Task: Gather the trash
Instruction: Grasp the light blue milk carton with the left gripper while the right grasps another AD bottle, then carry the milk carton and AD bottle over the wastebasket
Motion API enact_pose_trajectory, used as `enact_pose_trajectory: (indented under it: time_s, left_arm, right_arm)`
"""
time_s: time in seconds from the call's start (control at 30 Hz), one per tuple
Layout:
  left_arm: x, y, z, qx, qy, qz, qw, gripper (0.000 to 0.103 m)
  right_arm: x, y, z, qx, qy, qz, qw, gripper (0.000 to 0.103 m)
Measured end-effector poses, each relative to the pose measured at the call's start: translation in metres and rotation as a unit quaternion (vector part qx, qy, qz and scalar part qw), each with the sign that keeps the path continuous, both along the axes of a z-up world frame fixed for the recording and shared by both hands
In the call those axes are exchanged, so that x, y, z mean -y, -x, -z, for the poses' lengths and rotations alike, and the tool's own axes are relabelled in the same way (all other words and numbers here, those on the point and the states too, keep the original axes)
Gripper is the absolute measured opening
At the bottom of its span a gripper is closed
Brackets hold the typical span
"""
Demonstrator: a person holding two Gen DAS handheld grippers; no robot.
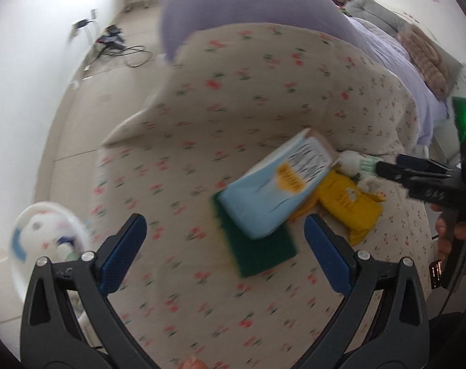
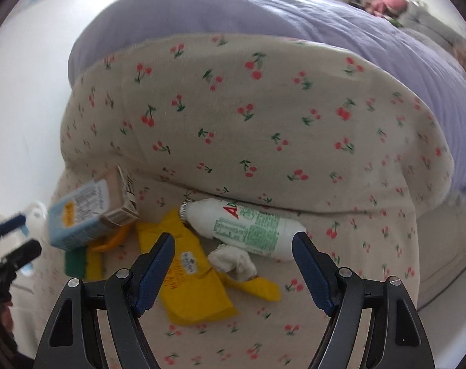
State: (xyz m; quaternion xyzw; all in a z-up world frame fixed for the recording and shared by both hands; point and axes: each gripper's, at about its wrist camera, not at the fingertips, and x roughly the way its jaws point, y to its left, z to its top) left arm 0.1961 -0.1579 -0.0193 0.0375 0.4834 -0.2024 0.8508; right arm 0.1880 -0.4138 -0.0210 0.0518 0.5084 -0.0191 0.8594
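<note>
Both claws spread and empty, the right gripper (image 2: 234,250) hovers over the white bottle (image 2: 248,229) near the bed's (image 2: 294,123) edge, apparently next; the left gripper (image 1: 225,235) approaches the blue carton (image 1: 272,190).

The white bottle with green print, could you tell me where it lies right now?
In the right wrist view the white bottle lies on its side on the cherry-print bedcover, just ahead of the open right gripper, between the yellow wrapper and the crumpled tissue.

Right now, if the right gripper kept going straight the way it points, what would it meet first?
Probably the crumpled white tissue lying between the yellow wrapper and the white bottle; depth is hard to judge.
</note>
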Motion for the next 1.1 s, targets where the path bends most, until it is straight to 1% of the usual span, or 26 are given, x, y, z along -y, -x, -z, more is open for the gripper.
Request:
enact_pose_trajectory:
  time_s: [0.1,0.23,0.27,0.4,0.5,0.57,0.6,0.67,0.77,0.83,1.0,1.03,1.1]
  left_arm:
    - [0.021,-0.007,0.006,-0.003,0.002,0.027,0.9996,0.102]
    - [0.036,-0.014,0.016,-0.011,0.000,0.042,0.9991,0.102]
    - [0.038,-0.016,0.019,-0.016,0.001,0.043,0.9989,0.101]
    - [0.038,-0.019,0.023,-0.027,0.008,0.046,0.9986,0.095]
    - [0.036,-0.018,0.020,-0.027,0.015,0.048,0.9983,0.084]
    - [0.036,-0.018,0.018,-0.030,0.024,0.052,0.9979,0.073]
    - [0.036,-0.016,0.018,-0.032,0.028,0.053,0.9977,0.072]
    - [0.035,-0.011,0.016,-0.033,0.034,0.056,0.9973,0.069]
    - [0.029,-0.003,0.012,-0.034,0.046,0.056,0.9968,0.066]
    - [0.022,0.000,0.009,-0.034,0.055,0.052,0.9966,0.065]
    - [0.008,0.010,0.002,-0.033,0.075,0.045,0.9956,0.064]
    - [0.005,0.012,0.000,-0.032,0.079,0.044,0.9954,0.064]
    - [-0.001,0.017,-0.004,-0.029,0.085,0.042,0.9951,0.064]
  right_arm:
    - [-0.004,-0.010,0.009,-0.005,0.031,-0.026,0.999,0.079]
    - [-0.008,-0.026,0.023,-0.015,0.053,-0.053,0.997,0.079]
    - [-0.012,-0.033,0.027,-0.019,0.055,-0.056,0.997,0.079]
    - [-0.017,-0.044,0.038,-0.031,0.063,-0.065,0.995,0.077]
    - [-0.023,-0.050,0.046,-0.041,0.069,-0.071,0.994,0.072]
    - [-0.025,-0.052,0.053,-0.054,0.083,-0.071,0.993,0.064]
    - [-0.028,-0.052,0.056,-0.061,0.092,-0.071,0.991,0.063]
    - [-0.031,-0.050,0.060,-0.069,0.103,-0.077,0.989,0.053]
    - [-0.031,-0.046,0.056,-0.072,0.096,-0.067,0.990,0.042]
    - [-0.030,-0.042,0.050,-0.070,0.085,-0.053,0.992,0.040]
    - [-0.019,-0.031,0.028,-0.057,0.029,-0.027,0.998,0.038]
    - [-0.016,-0.028,0.022,-0.052,0.008,-0.025,0.998,0.038]
    - [-0.016,-0.022,0.013,-0.044,-0.018,-0.023,0.999,0.038]
